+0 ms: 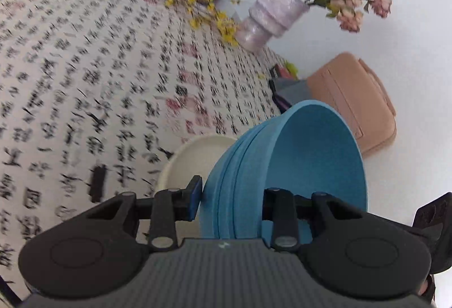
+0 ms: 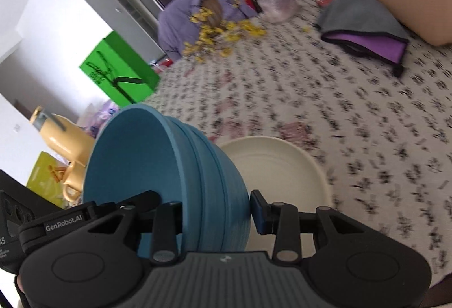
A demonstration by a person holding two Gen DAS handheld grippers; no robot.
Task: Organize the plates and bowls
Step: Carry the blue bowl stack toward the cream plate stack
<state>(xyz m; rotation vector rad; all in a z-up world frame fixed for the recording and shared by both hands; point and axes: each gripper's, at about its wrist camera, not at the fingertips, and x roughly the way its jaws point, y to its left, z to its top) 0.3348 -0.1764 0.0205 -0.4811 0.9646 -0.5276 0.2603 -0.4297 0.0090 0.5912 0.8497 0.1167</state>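
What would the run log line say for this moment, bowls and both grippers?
left gripper: shut on blue bowls rim | right gripper: shut on opposite rim | stack: carried tilted | cream plate: on table below

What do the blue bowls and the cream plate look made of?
Blue bowls: matte, faintly speckled, no glare, thick rims; probably wheat-straw or similar plastic, though matte ceramic is possible. Cream plate: same dull, even finish with a raised rim; likely the same material.

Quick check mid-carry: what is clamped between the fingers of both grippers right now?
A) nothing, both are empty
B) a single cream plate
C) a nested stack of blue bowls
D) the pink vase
C: both the left gripper and right gripper pinch the wall of the blue bowls, while the cream plate lies beyond them.
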